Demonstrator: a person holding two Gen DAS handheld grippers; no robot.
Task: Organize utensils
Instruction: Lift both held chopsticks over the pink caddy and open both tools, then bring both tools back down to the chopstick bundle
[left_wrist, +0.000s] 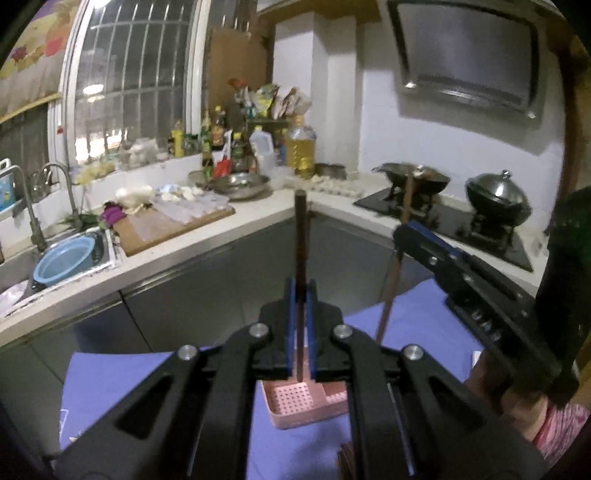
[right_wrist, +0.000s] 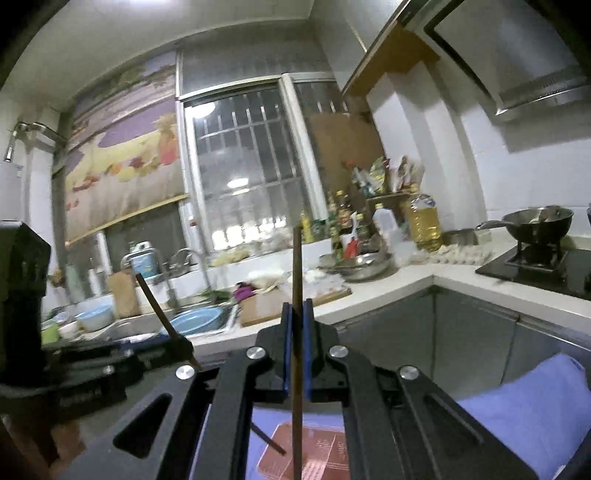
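Note:
My left gripper (left_wrist: 300, 286) is shut on a dark brown chopstick (left_wrist: 301, 240) held upright, its lower end over the pink perforated utensil basket (left_wrist: 295, 404) on the purple cloth (left_wrist: 122, 384). My right gripper (right_wrist: 296, 308) is shut on a second brown chopstick (right_wrist: 296, 266), also upright, above the same basket (right_wrist: 321, 454). The right gripper also shows in the left wrist view (left_wrist: 402, 230) at the right, with its chopstick (left_wrist: 388, 306). The left gripper shows in the right wrist view (right_wrist: 184, 345) at the left, with its chopstick (right_wrist: 155, 301).
A white L-shaped counter (left_wrist: 258, 218) holds a cutting board (left_wrist: 166, 229), a steel bowl (left_wrist: 240, 184), bottles and an oil jug (left_wrist: 301, 147). A sink (left_wrist: 66, 258) with a blue basin is at left. A black stove (left_wrist: 443, 218) with two woks is at right.

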